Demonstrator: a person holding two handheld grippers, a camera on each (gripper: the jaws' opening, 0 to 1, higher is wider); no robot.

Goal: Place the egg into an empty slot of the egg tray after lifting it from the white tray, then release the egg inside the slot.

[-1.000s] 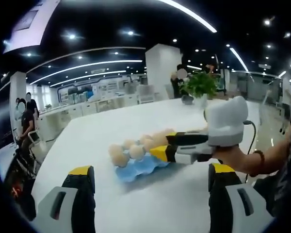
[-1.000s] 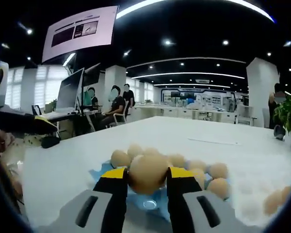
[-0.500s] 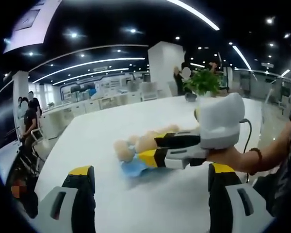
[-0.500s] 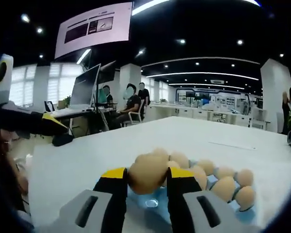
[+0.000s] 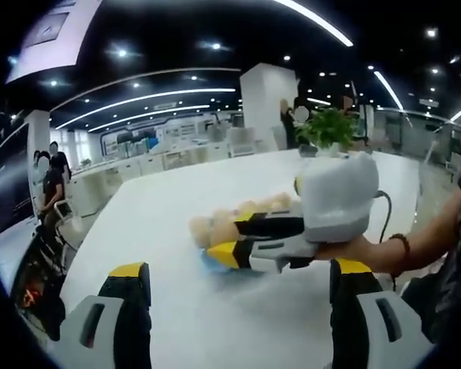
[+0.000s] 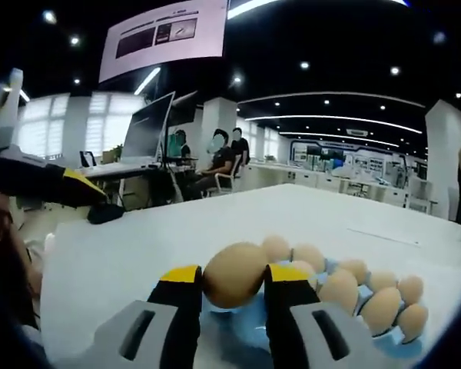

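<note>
Carrying the egg [image 6: 234, 274] over the blue egg tray [image 6: 238, 338], the right tool [image 6: 230, 280] is clamping it between its two yellow-tipped jaws, so the lifting step looks done and the placing step is the one in hand. The egg is sitting above the near end of the tray, with a row of other eggs [image 6: 369, 296] running away to the right along the tray on the white surface [image 6: 138, 246]. In the left gripper view the right tool [image 5: 238, 242] is reaching in from the right, held by a hand [image 5: 353, 250], its tips over the tray [image 5: 211, 265] and the eggs [image 5: 215, 227] there. The left tool [image 5: 238, 307] is standing with its jaws wide apart, gripping nothing and hanging well short of the tray.

By my judgement, the next move is calling for lowering the egg straight into a free slot, then spreading the jaws only once it is seated, and keeping clear of the neighbouring eggs.

Much is staying hard to read: the slot under the egg is being hidden by the egg and the jaws, so I cannot tell whether it is empty. In the left gripper view the held egg and tray are blurring together behind the tool's tips, and the far end of the tray is being cut off in the right gripper view
</note>
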